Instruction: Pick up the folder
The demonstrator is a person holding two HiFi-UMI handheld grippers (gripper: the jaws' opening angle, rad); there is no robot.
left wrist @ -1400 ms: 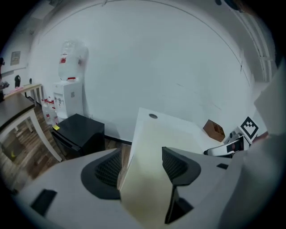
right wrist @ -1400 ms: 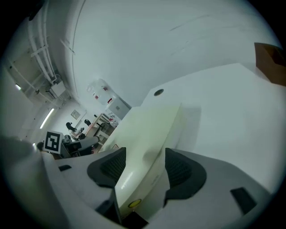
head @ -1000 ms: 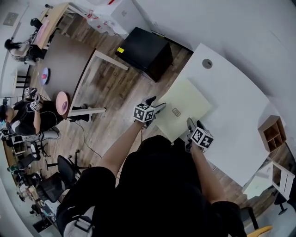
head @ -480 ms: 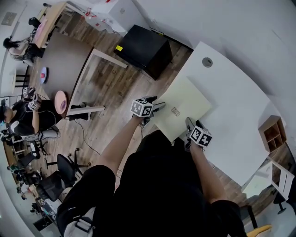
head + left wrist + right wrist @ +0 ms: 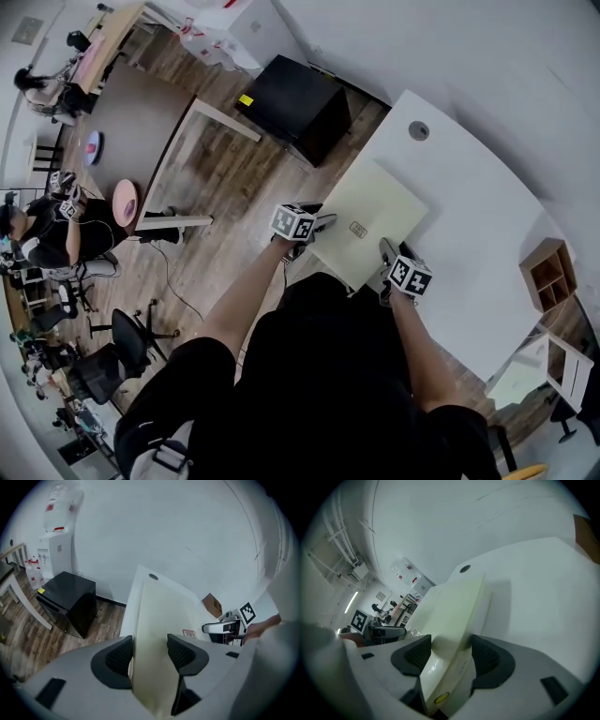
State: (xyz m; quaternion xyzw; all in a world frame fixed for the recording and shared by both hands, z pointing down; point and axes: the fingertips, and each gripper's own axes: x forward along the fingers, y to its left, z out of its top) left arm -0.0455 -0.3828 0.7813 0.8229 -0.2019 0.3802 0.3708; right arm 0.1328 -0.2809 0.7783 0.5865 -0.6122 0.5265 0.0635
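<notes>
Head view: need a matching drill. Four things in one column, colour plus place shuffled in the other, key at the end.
Things:
1. folder
2. cabinet
3. cubby box
4. grommet

Colour and place:
A. black, on the wood floor beside the table
B. pale yellow, at the table's near edge
C. grey and round, set in the tabletop at its far end
D. brown wood, on the table's right end

Pairs: 1-B, 2-A, 3-D, 4-C
</notes>
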